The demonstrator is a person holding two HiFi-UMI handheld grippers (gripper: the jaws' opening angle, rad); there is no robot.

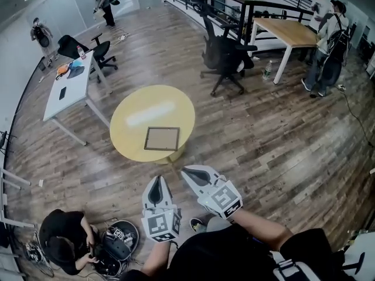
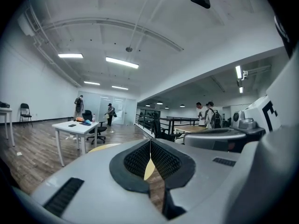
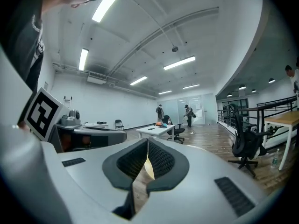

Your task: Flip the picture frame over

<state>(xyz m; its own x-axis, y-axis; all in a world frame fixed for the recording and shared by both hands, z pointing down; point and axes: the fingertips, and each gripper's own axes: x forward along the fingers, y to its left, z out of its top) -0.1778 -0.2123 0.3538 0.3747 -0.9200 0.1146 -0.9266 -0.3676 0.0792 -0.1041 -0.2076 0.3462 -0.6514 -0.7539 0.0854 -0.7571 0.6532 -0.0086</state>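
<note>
The picture frame (image 1: 162, 139), dark-rimmed with a tan panel, lies flat near the front edge of the round yellow table (image 1: 136, 117). Both grippers hover over the floor short of the table, apart from the frame. My left gripper (image 1: 157, 179) points toward the table with its jaws shut and nothing in them. My right gripper (image 1: 186, 171) sits just to its right, also shut and empty. In the left gripper view the left gripper (image 2: 150, 143) shows a sliver of yellow table between its pads; the right gripper (image 3: 147, 143) shows the same in the right gripper view.
A black office chair (image 1: 225, 57) stands beyond the table on the right. A white desk (image 1: 65, 89) with a chair is at the left, a wooden table (image 1: 287, 33) and several people at the back. A person (image 1: 64, 242) crouches by gear at bottom left.
</note>
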